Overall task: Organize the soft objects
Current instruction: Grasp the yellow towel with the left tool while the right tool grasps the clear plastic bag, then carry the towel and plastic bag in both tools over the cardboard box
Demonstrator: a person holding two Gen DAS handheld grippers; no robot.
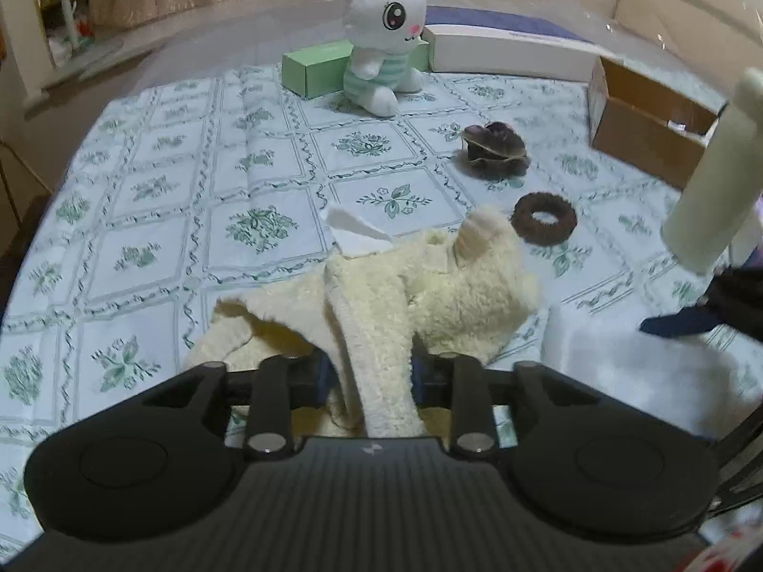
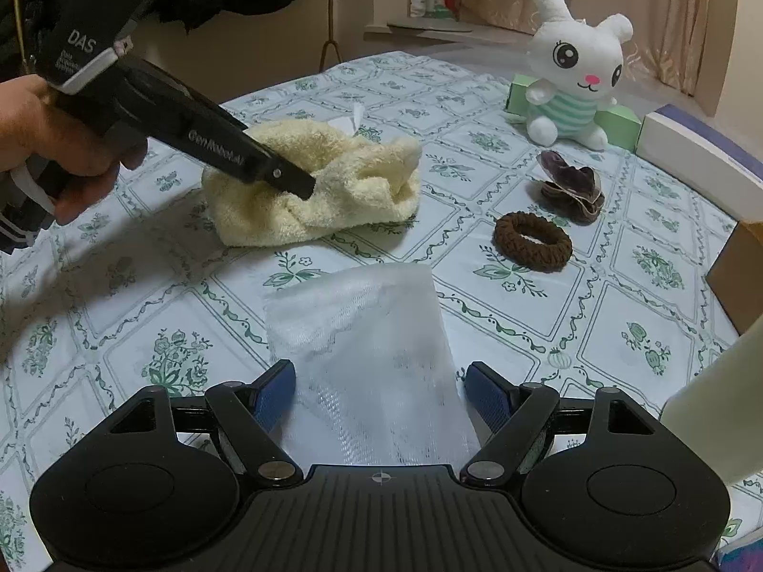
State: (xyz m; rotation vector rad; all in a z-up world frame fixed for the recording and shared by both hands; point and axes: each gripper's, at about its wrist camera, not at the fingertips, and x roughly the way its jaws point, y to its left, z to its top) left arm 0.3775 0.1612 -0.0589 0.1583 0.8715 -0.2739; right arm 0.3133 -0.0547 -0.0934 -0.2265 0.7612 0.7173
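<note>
A cream fluffy towel [image 1: 467,295] lies crumpled on the flowered tablecloth, and my left gripper [image 1: 374,376] is shut on a fold of it between its blue pads. In the right wrist view the same left gripper [image 2: 307,188] digs into the towel [image 2: 362,181], held by a hand [image 2: 47,143]. A white mesh bag [image 2: 362,333] lies between the wide-apart fingers of my right gripper [image 2: 381,391]; a small gap shows beside the right pad. A brown hair ring [image 2: 505,233] and a dark scrunchie [image 2: 572,186] lie to the right. A white bunny plush [image 2: 577,81] sits at the back.
Behind the bunny [image 1: 386,38] stand a green box [image 1: 310,71] and a long white box [image 1: 510,55]. An open cardboard box [image 1: 644,138] sits at the right edge. A cream cylinder [image 1: 710,181] hangs in at the right.
</note>
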